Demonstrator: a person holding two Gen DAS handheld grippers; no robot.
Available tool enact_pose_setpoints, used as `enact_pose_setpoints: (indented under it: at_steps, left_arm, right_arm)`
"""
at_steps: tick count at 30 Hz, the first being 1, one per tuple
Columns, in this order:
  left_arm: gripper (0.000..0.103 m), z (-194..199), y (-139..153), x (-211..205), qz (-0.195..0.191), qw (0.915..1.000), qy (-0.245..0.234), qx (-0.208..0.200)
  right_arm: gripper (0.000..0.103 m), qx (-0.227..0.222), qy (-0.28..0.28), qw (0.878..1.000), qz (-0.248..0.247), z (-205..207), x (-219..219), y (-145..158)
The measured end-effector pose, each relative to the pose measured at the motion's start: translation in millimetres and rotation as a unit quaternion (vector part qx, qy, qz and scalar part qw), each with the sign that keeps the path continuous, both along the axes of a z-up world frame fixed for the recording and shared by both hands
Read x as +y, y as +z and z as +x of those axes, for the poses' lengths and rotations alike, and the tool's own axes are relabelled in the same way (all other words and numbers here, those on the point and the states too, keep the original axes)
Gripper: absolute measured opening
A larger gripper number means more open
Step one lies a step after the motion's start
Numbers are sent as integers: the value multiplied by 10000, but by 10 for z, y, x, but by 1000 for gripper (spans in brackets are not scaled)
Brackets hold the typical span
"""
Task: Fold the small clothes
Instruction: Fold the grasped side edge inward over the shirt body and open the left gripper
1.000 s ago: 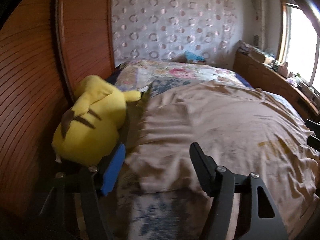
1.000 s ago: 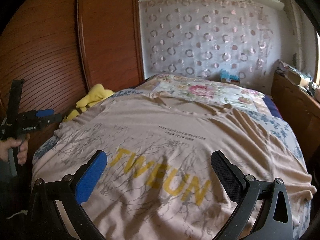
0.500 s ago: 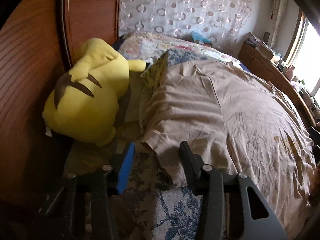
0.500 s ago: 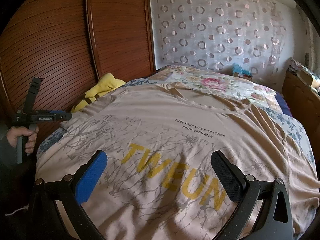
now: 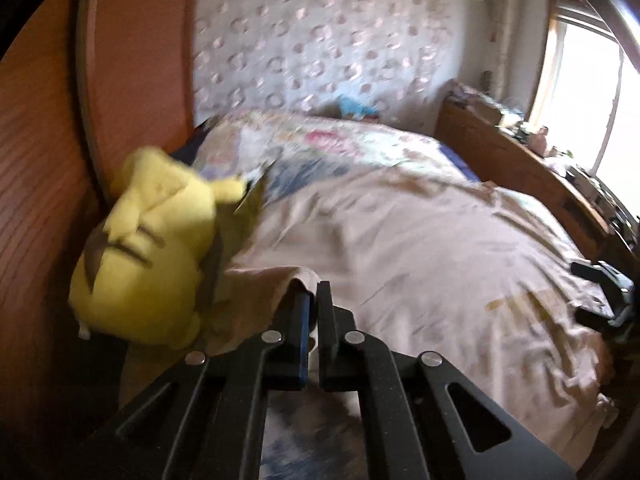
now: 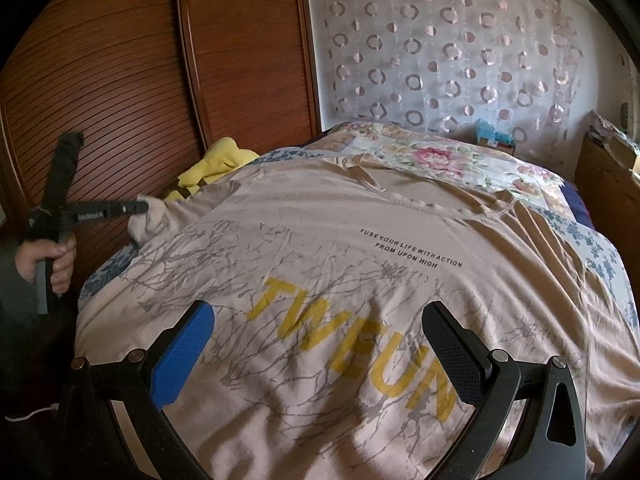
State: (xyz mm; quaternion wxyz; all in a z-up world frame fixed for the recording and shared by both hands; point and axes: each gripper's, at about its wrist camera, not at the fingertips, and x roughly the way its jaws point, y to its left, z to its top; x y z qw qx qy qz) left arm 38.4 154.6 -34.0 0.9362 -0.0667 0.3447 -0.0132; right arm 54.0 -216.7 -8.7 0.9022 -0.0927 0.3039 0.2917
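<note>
A beige T-shirt (image 6: 360,248) with yellow letters and grey branch print lies spread flat on the bed, collar toward the far end. My left gripper (image 5: 314,300) is shut on the shirt's left sleeve (image 5: 276,280) and holds it lifted a little off the bed. In the right wrist view the left gripper (image 6: 136,208) shows at the far left pinching that sleeve (image 6: 150,220). My right gripper (image 6: 320,344) is open and empty, low over the shirt's lower front.
A yellow plush toy (image 5: 148,252) lies against the wooden wardrobe doors (image 6: 120,80) just left of the sleeve. A floral bedsheet (image 6: 440,156) covers the bed. A wooden shelf (image 5: 520,168) with clutter runs along the right side under the window.
My left gripper moved onto the sleeve edge, shut on it and raised it. The right gripper stayed open over the shirt, barely shifting.
</note>
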Motion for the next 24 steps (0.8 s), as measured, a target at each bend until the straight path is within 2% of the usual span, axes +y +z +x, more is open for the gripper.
enact_pose_setpoints:
  at_steps: [4,8,10,12,15,16,17,18,20,21,24]
  left_arm:
    - [3,141,281,-405,114,9980,-570,-257]
    - [3,182,364,-766,243,9935,-1071,-295]
    - [8,165,365,-878,395,9923,-1126,-335]
    - [24,119,365,-887,454,9922,-1097,-378]
    - [40,11,372,-810,426,9933,-960,-484]
    - [42,-11,372,-797,401,9938,-902,-521]
    - [49,-48,370,-719,390,9946,-799,-539]
    - [61,-72,365,-701,400,9950,-721,-560]
    - [73,-134,341,-619,398,9956,-558,-633]
    - [76,-163,330,-561,374,9960,-484,-651]
    - [77,-241,288,-410,326,9969,-199,-693]
  right_arm:
    - [103,-74,-96,9999,21,47,-61,58]
    - [103,-154,-238,9995,112,48,-168,118]
    - [103,-173,-296,9993,155,36,-207,120]
    - [103,-171,-340,9992,157,24,-223,92]
    - [102,-136,-356,9992,103,24,-189,24]
    - [100,-113,-344,9993,102,31,-171,16]
    - [96,-80,-309,9994,115,39,-149,-1]
    - [94,-54,-265,9996,117,61,-138,30]
    - [83,-10,-138,9998,134,85,-84,37]
    - [80,-1,-78,9999,122,108,-60,49]
    - [67,28,229,9997,84,208,91,60]
